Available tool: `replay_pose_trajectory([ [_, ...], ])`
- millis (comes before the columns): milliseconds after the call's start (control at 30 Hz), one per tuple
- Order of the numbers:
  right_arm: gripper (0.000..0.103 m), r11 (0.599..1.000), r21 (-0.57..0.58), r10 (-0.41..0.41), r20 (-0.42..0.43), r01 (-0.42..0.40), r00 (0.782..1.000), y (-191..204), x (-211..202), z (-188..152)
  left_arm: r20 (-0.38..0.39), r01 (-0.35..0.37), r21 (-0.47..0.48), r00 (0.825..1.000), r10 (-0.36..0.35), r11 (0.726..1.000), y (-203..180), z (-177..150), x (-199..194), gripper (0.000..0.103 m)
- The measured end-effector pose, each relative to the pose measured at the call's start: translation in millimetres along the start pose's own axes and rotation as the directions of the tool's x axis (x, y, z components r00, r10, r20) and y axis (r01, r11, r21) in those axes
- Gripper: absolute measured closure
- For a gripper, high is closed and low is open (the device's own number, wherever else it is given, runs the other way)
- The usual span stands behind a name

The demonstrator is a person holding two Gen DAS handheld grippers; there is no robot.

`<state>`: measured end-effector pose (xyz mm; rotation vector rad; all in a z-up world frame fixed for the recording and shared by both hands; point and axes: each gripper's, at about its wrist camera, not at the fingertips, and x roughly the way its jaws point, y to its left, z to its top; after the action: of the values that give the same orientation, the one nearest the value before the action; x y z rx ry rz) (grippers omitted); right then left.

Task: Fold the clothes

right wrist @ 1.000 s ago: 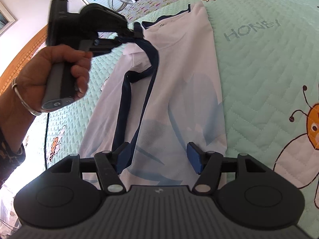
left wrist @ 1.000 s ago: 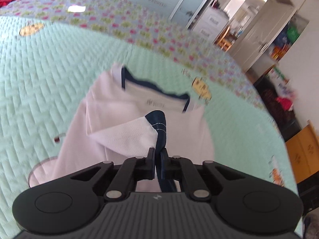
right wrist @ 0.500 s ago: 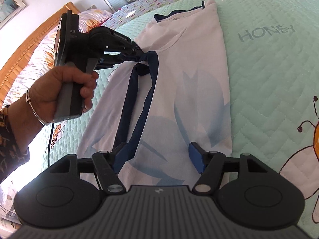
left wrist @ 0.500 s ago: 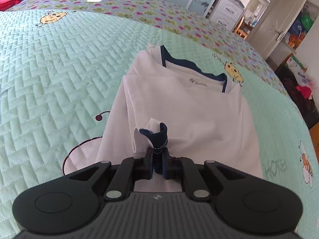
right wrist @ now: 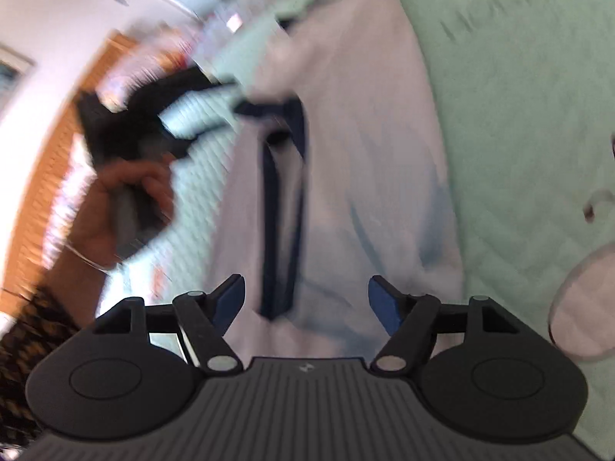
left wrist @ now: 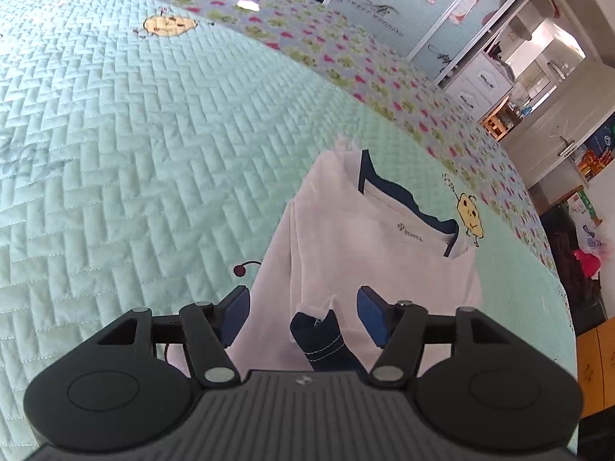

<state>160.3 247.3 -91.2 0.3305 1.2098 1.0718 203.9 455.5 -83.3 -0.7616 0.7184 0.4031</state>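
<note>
A white shirt (left wrist: 369,246) with a navy collar (left wrist: 399,196) lies on the mint quilt (left wrist: 134,146), one sleeve folded over its body. My left gripper (left wrist: 303,313) hangs over the shirt and its jaws are opening; the navy sleeve cuff (left wrist: 321,336) stands loose between the blue pads, touched by neither. In the blurred right wrist view the shirt (right wrist: 361,146) stretches away, a navy stripe (right wrist: 280,230) running down it. My right gripper (right wrist: 305,301) is over the shirt's near end, its jaws opening with nothing pinched. A hand (right wrist: 127,199) holds the left gripper (right wrist: 246,105) at the sleeve.
The quilt (right wrist: 519,115) has bee prints (left wrist: 471,211) and a flowered border (left wrist: 346,61) at the far side. Beyond the bed stand white cabinets (left wrist: 484,84), a doorway and cluttered shelves. A wooden headboard (right wrist: 50,161) is at the left in the right wrist view.
The left gripper lowered the sleeve onto the shirt and its jaws have parted, letting go of the navy cuff. The right gripper's jaws spread a little wider, and its view has turned blurred.
</note>
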Motion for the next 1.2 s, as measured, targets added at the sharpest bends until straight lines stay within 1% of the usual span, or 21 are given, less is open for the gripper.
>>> replay_pose_trajectory([
  [67, 0.031, 1.000, 0.006, 0.030, 0.064, -0.030, 0.997, 1, -3, 19, -0.038, 0.011, -0.009, 0.999, -0.011, 1.000, 0, 3, 6, 0.039],
  [167, 0.032, 0.999, 0.026, 0.040, 0.129, -0.044, 0.991, -5, 5, 52, -0.062, -0.023, 0.060, 0.998, 0.027, 0.998, -6, -3, 14, 0.039],
  [267, 0.033, 0.991, 0.094, 0.077, 0.174, -0.094, 0.982, -21, 20, 87, -0.086, -0.058, 0.131, 0.994, 0.070, 0.990, -10, -10, 21, 0.044],
  [333, 0.033, 0.981, 0.164, 0.074, 0.167, -0.101, 0.983, -38, 38, 103, -0.075, -0.062, 0.179, 0.994, 0.077, 0.982, -12, -13, 20, 0.044],
  [400, 0.033, 0.969, 0.237, 0.036, 0.117, -0.063, 0.992, -57, 60, 110, -0.029, -0.065, 0.205, 0.997, 0.073, 0.977, -16, -8, 14, 0.045],
  [433, 0.037, 0.960, 0.273, 0.025, 0.106, -0.053, 0.994, -66, 67, 108, -0.006, -0.067, 0.218, 0.998, 0.070, 0.974, -17, -6, 11, 0.045],
  [500, 0.037, 0.948, 0.303, 0.059, 0.145, -0.101, 0.988, -77, 68, 100, 0.041, -0.072, 0.243, 0.997, 0.064, 0.967, -20, -1, 5, 0.045],
  [567, 0.043, 0.948, 0.291, 0.079, 0.172, -0.127, 0.982, -81, 66, 93, 0.089, -0.066, 0.286, 0.995, 0.043, 0.956, -26, 6, 2, 0.043],
  [633, 0.049, 0.952, 0.275, 0.082, 0.193, -0.134, 0.978, -83, 64, 88, 0.107, -0.033, 0.349, 0.994, -0.005, 0.937, -33, 21, 14, 0.043],
  [667, 0.050, 0.953, 0.270, 0.082, 0.198, -0.135, 0.977, -84, 63, 86, 0.109, -0.025, 0.399, 0.994, -0.021, 0.917, -39, 26, 23, 0.043],
  [733, 0.053, 0.954, 0.264, 0.087, 0.202, -0.140, 0.976, -85, 63, 84, 0.106, -0.017, 0.514, 0.993, -0.043, 0.858, -45, 35, 40, 0.044],
  [800, 0.053, 0.954, 0.261, 0.095, 0.202, -0.147, 0.975, -86, 63, 83, 0.079, 0.026, 0.600, 0.993, -0.092, 0.799, -48, 41, 53, 0.047],
  [833, 0.055, 0.954, 0.259, 0.096, 0.203, -0.148, 0.974, -87, 63, 82, 0.061, 0.040, 0.623, 0.993, -0.099, 0.781, -49, 44, 59, 0.049],
  [867, 0.055, 0.956, 0.255, 0.097, 0.204, -0.148, 0.974, -87, 62, 81, 0.042, 0.050, 0.632, 0.994, -0.098, 0.773, -48, 47, 64, 0.053],
  [933, 0.055, 0.958, 0.244, 0.100, 0.204, -0.149, 0.974, -87, 62, 81, -0.014, 0.089, 0.643, 0.994, -0.105, 0.761, -48, 51, 74, 0.054],
  [967, 0.055, 0.958, 0.243, 0.101, 0.204, -0.150, 0.974, -86, 63, 81, -0.036, 0.097, 0.645, 0.995, -0.097, 0.758, -48, 52, 78, 0.056],
  [1033, 0.057, 0.957, 0.247, 0.101, 0.203, -0.150, 0.974, -87, 62, 81, -0.057, 0.060, 0.677, 0.998, -0.029, 0.734, -49, 49, 85, 0.068],
  [1067, 0.058, 0.956, 0.251, 0.100, 0.201, -0.150, 0.974, -87, 62, 81, -0.066, 0.041, 0.693, 0.998, 0.006, 0.720, -50, 47, 89, 0.084],
  [1133, 0.059, 0.958, 0.251, 0.093, 0.194, -0.141, 0.977, -86, 61, 82, -0.003, -0.035, 0.707, 0.999, 0.052, 0.707, -50, 42, 81, 0.087],
  [1167, 0.059, 0.964, 0.236, 0.083, 0.185, -0.126, 0.979, -83, 61, 83, 0.004, -0.030, 0.676, 0.999, 0.037, 0.737, -48, 41, 69, 0.087],
  [1200, 0.059, 0.972, 0.208, 0.069, 0.176, -0.106, 0.982, -78, 60, 83, 0.010, -0.021, 0.641, 1.000, 0.019, 0.767, -46, 40, 56, 0.080],
])
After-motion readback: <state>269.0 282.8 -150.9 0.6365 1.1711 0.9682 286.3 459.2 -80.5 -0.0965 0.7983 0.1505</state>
